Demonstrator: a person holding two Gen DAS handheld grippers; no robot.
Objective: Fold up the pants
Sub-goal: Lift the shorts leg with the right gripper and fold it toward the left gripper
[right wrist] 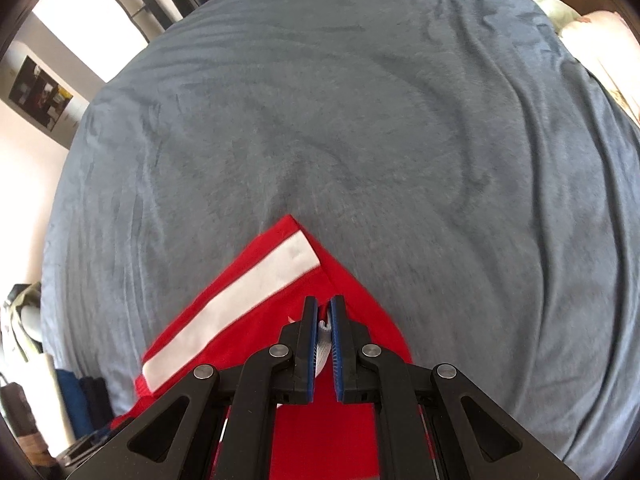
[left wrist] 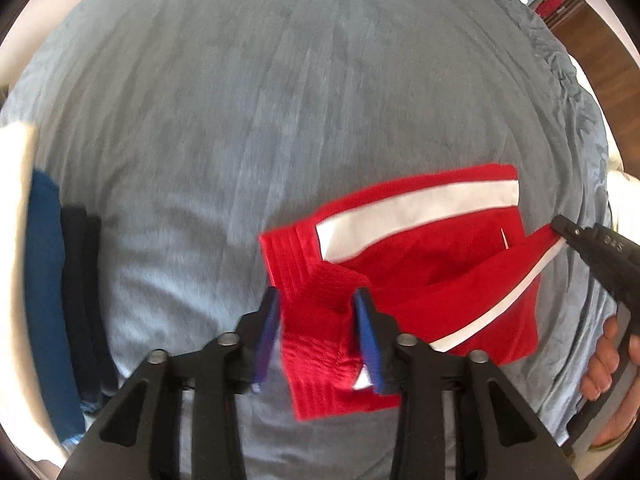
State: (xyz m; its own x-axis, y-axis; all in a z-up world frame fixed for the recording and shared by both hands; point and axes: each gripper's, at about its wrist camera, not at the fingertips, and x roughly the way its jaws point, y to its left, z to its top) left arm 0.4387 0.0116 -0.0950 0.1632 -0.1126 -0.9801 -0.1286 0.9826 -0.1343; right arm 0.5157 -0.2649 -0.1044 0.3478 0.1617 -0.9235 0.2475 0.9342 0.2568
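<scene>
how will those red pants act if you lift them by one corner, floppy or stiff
Likely floppy: the red pants sag between the right gripper and the blanket. The sheen suggests slippery fabric, so folded layers may slide. Probably light, since a thin pinch lifts an edge.

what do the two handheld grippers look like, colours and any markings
Both are matte black plastic with linkage arms joined by round silver pins and triangular cut-outs in the base. The left gripper has blue pads on its fingers. The right gripper has the same blue pads, ribbed; seen from the left wrist view, its black side carries small raised lettering. No cables or sleeves show.
</scene>
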